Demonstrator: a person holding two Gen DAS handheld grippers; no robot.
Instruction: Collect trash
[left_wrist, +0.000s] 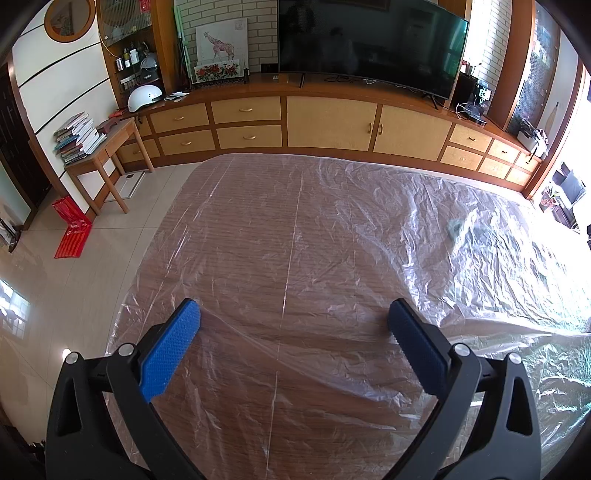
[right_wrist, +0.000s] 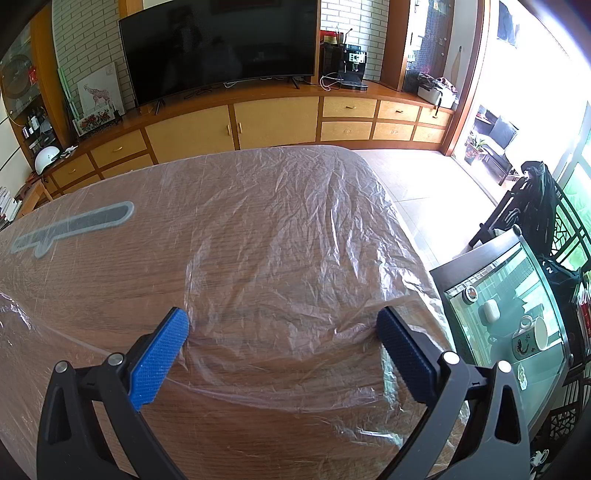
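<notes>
A thin clear plastic sheet (left_wrist: 332, 236) lies crumpled over a wooden table (left_wrist: 236, 369); it also shows in the right wrist view (right_wrist: 280, 229) over the table's right end (right_wrist: 110, 288). My left gripper (left_wrist: 294, 317) is open and empty, its blue fingertips low over the sheet near the table's front. My right gripper (right_wrist: 282, 325) is open, its fingertips touching the wrinkled sheet on either side of a raised fold, not closed on it. A grey flat shape (right_wrist: 74, 225) lies under the sheet at the left.
A long wooden cabinet (left_wrist: 332, 125) with a large TV (left_wrist: 369, 40) runs behind the table. A side table with books (left_wrist: 99, 147) and a red bag (left_wrist: 74, 229) stand at left. A glass-topped side table (right_wrist: 517, 317) with a mug stands at right.
</notes>
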